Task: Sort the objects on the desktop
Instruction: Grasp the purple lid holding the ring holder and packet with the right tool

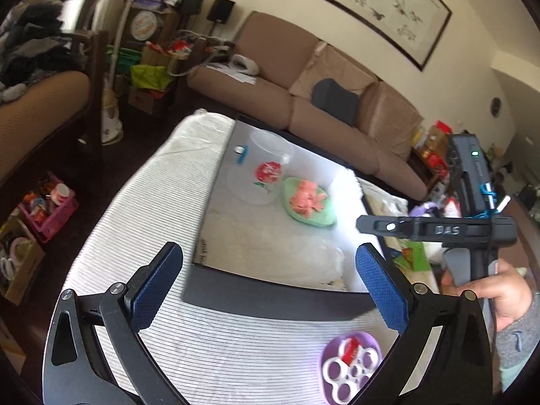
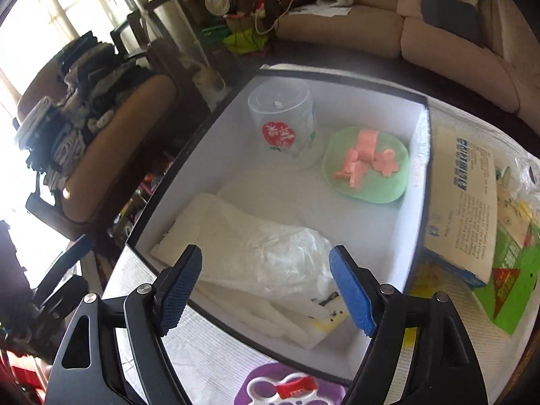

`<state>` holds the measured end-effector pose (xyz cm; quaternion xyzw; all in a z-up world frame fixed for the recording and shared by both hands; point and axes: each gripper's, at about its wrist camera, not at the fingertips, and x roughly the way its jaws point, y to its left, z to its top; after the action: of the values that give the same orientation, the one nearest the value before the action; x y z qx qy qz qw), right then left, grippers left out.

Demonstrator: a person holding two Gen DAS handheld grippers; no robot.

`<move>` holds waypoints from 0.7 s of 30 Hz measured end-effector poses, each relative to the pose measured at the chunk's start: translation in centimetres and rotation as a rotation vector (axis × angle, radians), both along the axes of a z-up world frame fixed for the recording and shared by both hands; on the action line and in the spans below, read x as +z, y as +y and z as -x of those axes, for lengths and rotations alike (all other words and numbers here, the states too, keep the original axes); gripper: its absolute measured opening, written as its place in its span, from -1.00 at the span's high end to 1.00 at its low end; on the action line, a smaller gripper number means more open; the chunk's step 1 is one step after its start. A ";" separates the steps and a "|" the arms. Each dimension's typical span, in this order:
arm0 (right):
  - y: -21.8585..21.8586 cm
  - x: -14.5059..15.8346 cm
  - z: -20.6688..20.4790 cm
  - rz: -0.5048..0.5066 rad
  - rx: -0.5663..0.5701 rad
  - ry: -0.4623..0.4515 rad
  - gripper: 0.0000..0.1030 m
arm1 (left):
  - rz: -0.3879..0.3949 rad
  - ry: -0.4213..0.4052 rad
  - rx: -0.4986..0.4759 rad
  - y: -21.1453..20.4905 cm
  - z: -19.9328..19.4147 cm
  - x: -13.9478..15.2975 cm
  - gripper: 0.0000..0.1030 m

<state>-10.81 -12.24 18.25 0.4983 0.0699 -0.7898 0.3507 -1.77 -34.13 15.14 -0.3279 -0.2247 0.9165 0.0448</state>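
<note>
Left gripper (image 1: 268, 288) spread, nothing between pads, over striped cloth (image 1: 141, 202). White-lined storage box (image 2: 236, 155) holds clear lidded canister (image 2: 281, 119), crumpled plastic bag (image 2: 270, 263), green plate (image 2: 368, 165) with pink pieces. Right gripper (image 2: 266, 290) spread wide, empty, above bag. Purple tray (image 2: 290, 388) outside box, near edge.

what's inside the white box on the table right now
Inside the white box: a clear round container with a red label, a green plate holding pink pieces, and crumpled white bags. Whatever lies under them is hidden.
</note>
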 end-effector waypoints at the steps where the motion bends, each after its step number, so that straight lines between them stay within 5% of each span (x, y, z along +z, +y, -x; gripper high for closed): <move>1: 1.1 0.6 -0.5 0.014 -0.018 0.016 -0.59 | 0.002 -0.002 -0.020 0.5 0.2 -0.1 -1.00; 10: 7.6 -0.6 -5.4 0.040 -0.051 0.051 -0.69 | 0.212 -0.025 -0.087 6.7 0.6 0.1 -1.00; 15: 10.8 -1.8 -7.4 0.070 -0.090 0.021 -0.69 | 0.188 -0.067 -0.130 8.5 0.6 -1.2 -1.00; 21: 15.1 -4.4 -9.8 0.042 -0.143 0.016 -0.69 | 0.097 -0.212 -0.173 9.8 -1.8 -5.2 -1.00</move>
<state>-0.98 2.85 13.81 0.4884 0.0203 -0.8181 0.3029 0.03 -24.30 9.91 -0.4427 -0.1544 0.8793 0.0838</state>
